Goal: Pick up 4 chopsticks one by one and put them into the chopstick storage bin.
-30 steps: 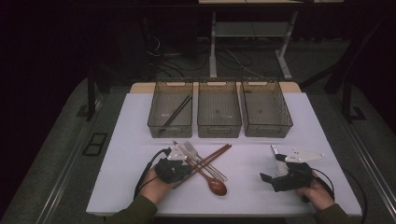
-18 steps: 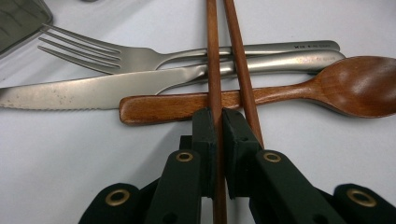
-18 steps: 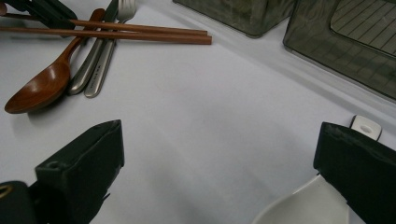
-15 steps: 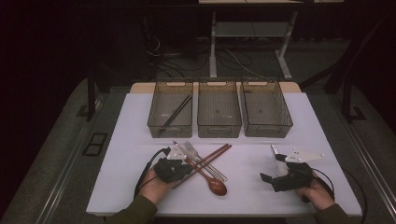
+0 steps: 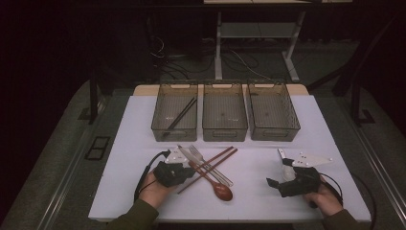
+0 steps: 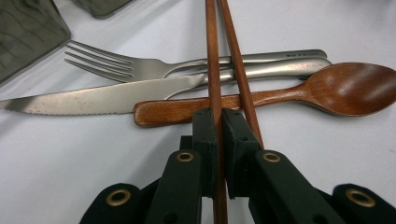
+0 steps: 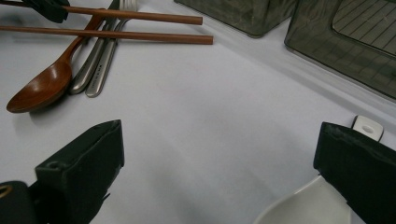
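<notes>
Three clear bins stand in a row at the far side of the white table [image 5: 119, 143]: the left bin [image 5: 175, 112] already holds a dark pair of chopsticks [image 5: 179, 116], while the middle bin [image 5: 224, 112] and the right bin [image 5: 273, 112] look empty. So the sorting seems barely begun, by my reading; most of the cutlery is still heaped on the table in front of the bins. That heap holds a table knife [image 6: 93, 98], a fork [image 6: 140, 67], a wooden spoon [image 6: 280, 93] and two brown chopsticks [image 6: 229, 46] lying across the rest. A white spoon [image 7: 303, 205] also lies on the right side of the table, unsorted.

The left gripper [image 6: 219, 126] is closed tight on one brown chopstick [image 6: 212, 60], its pads pressing the stick just where it crosses the wooden spoon's handle; the second chopstick runs past the outside of one jaw, touching it but not clamped. The stick still rests on the pile, so the lift is yet to come.

The right gripper [image 7: 219, 154] rests low over the table with its jaws spread wide, nothing clamped; the white spoon sits just beside one jaw.
</notes>
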Motion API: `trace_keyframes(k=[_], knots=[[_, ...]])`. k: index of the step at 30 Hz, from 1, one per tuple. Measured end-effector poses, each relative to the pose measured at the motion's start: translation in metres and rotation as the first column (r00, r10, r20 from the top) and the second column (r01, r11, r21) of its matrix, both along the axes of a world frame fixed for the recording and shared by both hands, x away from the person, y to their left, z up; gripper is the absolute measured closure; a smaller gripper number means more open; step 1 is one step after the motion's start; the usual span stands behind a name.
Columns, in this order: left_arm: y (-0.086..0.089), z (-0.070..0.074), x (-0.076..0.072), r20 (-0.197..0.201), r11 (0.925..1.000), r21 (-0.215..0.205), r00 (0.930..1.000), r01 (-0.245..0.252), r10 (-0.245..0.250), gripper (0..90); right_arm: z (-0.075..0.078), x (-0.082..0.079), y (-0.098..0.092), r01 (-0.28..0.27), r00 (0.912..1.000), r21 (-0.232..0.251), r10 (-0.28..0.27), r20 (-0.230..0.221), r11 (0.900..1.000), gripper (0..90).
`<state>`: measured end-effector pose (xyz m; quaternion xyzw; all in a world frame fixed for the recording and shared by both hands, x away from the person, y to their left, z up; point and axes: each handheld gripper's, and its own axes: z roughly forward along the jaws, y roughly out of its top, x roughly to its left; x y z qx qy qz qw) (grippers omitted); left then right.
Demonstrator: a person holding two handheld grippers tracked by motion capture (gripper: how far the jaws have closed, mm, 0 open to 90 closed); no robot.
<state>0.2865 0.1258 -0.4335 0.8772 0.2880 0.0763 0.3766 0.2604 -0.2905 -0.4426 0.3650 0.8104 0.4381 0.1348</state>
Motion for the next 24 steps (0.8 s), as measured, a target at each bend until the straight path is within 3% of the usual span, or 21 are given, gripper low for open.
trace_keyframes(k=[24], knots=[[0.037, 0.016, 0.001, 0.052, 0.9942, -0.095, 0.9971, -0.05, 0.055, 83.8, 0.0, 0.0, 0.0, 0.001, 1.0, 0.0, -0.001, -0.002, 1.0, 1.6]])
